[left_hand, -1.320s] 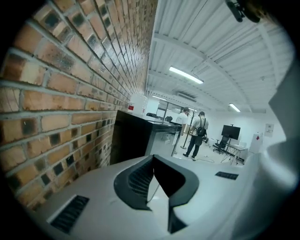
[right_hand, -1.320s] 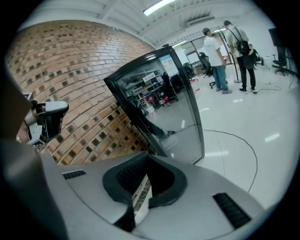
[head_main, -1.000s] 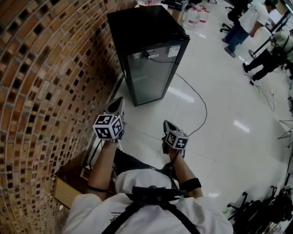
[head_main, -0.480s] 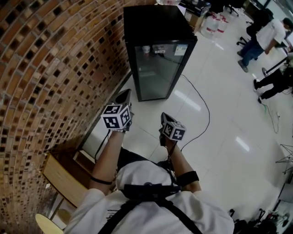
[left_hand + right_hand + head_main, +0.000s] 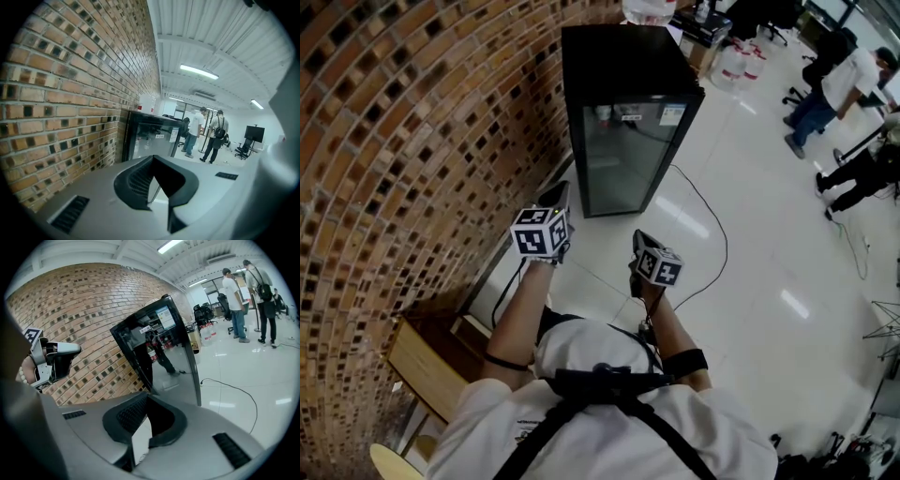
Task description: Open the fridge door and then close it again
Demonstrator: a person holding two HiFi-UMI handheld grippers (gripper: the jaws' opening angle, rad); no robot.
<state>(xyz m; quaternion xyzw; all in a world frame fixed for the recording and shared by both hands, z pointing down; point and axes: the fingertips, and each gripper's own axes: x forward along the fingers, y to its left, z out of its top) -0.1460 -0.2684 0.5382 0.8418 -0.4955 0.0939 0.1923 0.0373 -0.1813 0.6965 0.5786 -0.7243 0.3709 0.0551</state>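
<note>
A brick wall [image 5: 403, 150] runs from 9 to 11 o'clock. A black cable [image 5: 717, 239] curls over the white floor [image 5: 769, 244] at 1 o'clock, and people [image 5: 848, 84] stand at 2 o'clock. The left claw [image 5: 554, 197] and right claw [image 5: 643, 242] are both pressed together, holding nothing. Only floor lies between them and the fridge [image 5: 623, 56]. It stands at 12 o'clock against the wall, black, with its glass door [image 5: 623, 159] shut.
</note>
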